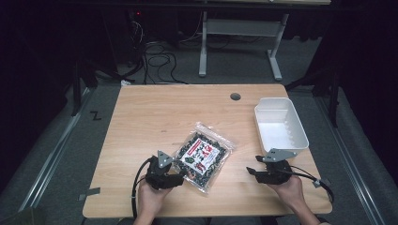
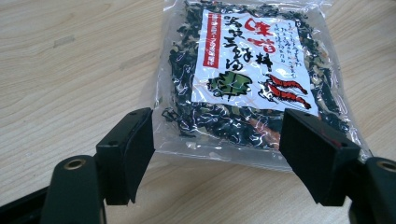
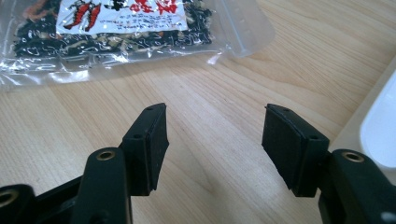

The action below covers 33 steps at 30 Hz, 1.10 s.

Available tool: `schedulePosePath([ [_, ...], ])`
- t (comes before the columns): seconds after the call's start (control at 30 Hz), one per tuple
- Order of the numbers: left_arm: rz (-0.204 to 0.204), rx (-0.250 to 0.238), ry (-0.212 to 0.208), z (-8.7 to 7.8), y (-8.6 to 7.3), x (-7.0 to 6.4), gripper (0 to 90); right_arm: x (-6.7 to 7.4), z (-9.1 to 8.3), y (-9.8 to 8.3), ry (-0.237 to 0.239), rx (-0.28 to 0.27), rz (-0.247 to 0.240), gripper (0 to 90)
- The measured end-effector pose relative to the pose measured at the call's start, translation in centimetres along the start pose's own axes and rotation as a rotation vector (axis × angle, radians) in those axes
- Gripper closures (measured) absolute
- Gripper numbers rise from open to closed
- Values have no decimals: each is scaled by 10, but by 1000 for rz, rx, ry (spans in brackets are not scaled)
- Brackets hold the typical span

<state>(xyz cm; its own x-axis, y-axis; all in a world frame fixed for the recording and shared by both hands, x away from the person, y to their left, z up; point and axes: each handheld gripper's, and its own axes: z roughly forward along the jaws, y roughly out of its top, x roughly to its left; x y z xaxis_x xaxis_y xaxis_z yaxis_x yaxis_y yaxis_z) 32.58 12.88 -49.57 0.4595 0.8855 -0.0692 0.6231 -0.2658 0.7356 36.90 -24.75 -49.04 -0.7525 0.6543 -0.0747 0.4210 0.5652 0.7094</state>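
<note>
A pale wooden desk (image 1: pixel 155 112) with visible grain stands on grey carpet (image 1: pixel 61 154) in a dark room. Behind the desk's far edge, black cables (image 1: pixel 157 61) lie tangled on the floor beside the white legs of another table (image 1: pixel 239 44). A round cable hole (image 1: pixel 235 96) sits near the desk's far edge. At the desk's middle, toward its near side, lies a clear packet of dried dark greens (image 1: pixel 203 154) with a white and red label, flat on the wood. A white plastic tub (image 1: pixel 280 126) rests at the desk's right edge. The left tool (image 1: pixel 180 180) lies at the packet's near left corner, its jaws apart and flanking the packet's end. The right tool (image 1: pixel 251 172) sits between packet and tub, jaws apart over bare wood.
</note>
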Motion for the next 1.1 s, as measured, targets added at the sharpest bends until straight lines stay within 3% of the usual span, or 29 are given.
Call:
schedulePosePath([
  [0.1, -2, 0, 2, 1, 0, 0, 266, 0, 1, -1, 0, -2, -1, 404],
  [0.17, 2, 1, 3, 1, 2, 0, 265, -4, 0, -4, 39, -29, 34, 413],
  [0.2, 2, 3, 3, 2, 2, 0, 265, -7, 0, -5, 44, -17, 59, 405],
  [0.3, 0, 12, 3, 3, 3, 0, 261, -9, -4, -6, -2, -26, 52, 411],
  [0.4, -3, 9, 7, 4, 5, 1, 256, -7, -4, -7, 12, -31, 52, 407],
  [0.57, -10, 6, 15, 5, 8, 3, 249, -6, 1, -9, 1, 7, 31, 399],
  [0.77, -13, 30, 11, 11, 11, 4, 249, -6, -1, -9, -1, -10, 31, 402],
  [0.97, -25, 36, 14, 15, 19, 7, 246, -5, 3, -10, -7, 24, 20, 396],
  [1.1, -14, 65, 19, 20, 23, 6, 237, -5, 2, -10, -12, 15, 27, 397],
])
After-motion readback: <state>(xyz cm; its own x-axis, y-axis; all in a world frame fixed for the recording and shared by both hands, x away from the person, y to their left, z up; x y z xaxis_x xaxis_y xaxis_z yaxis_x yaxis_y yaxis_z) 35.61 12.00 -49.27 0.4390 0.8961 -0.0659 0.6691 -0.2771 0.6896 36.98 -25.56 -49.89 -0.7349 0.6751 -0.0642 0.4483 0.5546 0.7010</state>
